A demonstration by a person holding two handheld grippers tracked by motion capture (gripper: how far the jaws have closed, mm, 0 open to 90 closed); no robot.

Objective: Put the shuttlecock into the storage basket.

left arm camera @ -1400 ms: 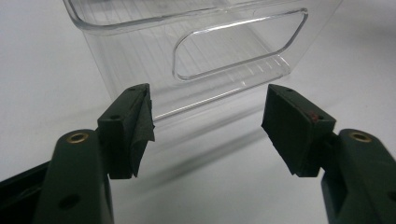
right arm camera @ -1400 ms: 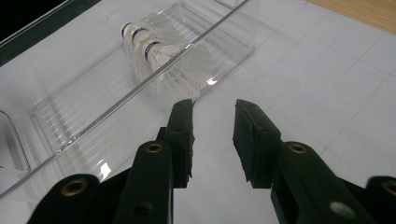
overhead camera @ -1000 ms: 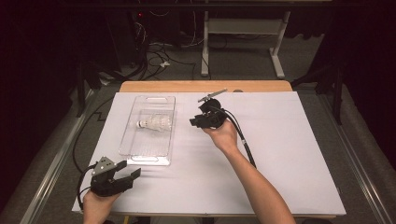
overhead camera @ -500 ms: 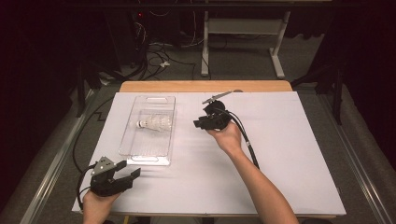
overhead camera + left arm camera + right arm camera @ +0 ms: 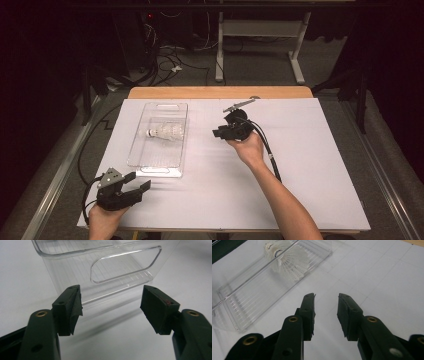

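From the high view, a white shuttlecock (image 5: 164, 133) lies on its side in the far half of a clear plastic tray (image 5: 150, 167) on the white worktop (image 5: 310, 165). The right gripper (image 5: 218, 134) hovers to the right of the tray, level with the shuttlecock and apart from it; the left gripper (image 5: 144, 186) sits just off the tray's near end.

In the left gripper view its fingers (image 5: 71, 308) stand wide apart with nothing between them, facing the tray's handle cut-out (image 5: 125, 265).

In the right gripper view the fingers (image 5: 308, 312) are partly parted and empty, the shuttlecock (image 5: 284, 261) ahead behind the tray's long wall (image 5: 257, 271).

Judging by its looks, the shuttlecock is very light, with a thin feather skirt that would crush or bend easily. The rounded cork end is firmer and the better place to grip, gently.
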